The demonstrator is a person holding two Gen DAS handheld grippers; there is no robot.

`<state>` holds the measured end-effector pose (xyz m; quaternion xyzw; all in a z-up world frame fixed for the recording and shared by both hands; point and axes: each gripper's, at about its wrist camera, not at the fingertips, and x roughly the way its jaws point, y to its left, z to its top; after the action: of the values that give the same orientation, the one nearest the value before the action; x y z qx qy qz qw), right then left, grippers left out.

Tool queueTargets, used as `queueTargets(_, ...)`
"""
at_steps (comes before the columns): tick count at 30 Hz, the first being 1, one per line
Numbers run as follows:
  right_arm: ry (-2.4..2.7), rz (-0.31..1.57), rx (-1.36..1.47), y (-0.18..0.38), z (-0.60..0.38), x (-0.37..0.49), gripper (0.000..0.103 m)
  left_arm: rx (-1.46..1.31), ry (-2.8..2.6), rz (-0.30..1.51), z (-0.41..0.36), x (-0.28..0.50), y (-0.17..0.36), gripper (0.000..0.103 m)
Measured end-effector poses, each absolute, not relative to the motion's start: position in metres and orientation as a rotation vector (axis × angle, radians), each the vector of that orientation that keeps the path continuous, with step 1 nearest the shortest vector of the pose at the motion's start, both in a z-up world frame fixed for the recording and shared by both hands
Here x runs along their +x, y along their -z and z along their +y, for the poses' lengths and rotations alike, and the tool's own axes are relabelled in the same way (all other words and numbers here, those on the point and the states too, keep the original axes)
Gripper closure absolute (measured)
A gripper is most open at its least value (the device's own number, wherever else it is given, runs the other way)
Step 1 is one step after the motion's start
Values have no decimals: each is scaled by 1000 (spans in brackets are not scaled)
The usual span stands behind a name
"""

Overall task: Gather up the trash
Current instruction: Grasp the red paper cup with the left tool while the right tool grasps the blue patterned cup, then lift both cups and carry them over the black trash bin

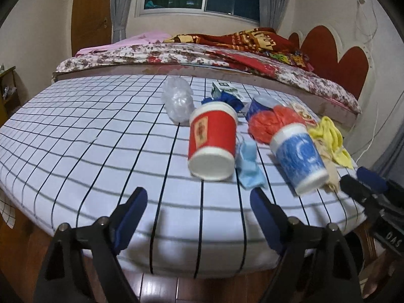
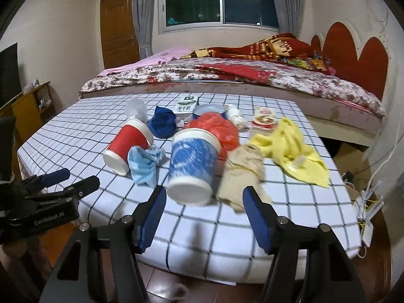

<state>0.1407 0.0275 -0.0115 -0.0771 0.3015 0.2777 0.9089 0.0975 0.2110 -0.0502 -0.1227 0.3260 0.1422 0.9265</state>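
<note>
Grippers first: your left gripper hangs with jaws apart and nothing between them, just short of the red cup. Your right gripper is spread too, holding nothing, its tips just shy of the blue cup. Both cups lie on their sides on the checked table. Between the red cup and the blue one sits a crumpled blue mask. Right of the red cup, past the blue cup, you've got a tan wad and a yellow cloth. Behind the red cup: clear plastic, a dark blue rag, an orange bag, a carton. Farthest back, the bed.
</note>
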Motion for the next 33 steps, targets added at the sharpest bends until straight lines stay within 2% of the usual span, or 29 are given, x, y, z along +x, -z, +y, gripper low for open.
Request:
queueTargets(4, -583, 649, -159, 18, 44, 159, 39, -256, -275, 671, 220, 112, 52, 29)
queueTargets(11, -574, 682, -188, 32, 60, 177, 41, -286, -214, 674, 228, 132, 55, 30)
queueTargets(14, -571, 697, -195, 37, 66, 186, 41, -280, -204, 687, 228, 140, 59, 39)
queueTargets(29, -565, 722, -208, 44, 83, 210, 42, -290, -190, 725, 238, 170, 67, 39)
queueTargets(30, -564, 719, -205, 44, 82, 210, 42, -286, -192, 729, 238, 172, 69, 46)
queueTargets(33, -566, 710, -195, 44, 80, 209, 44, -259, -210, 708, 237, 168, 67, 46)
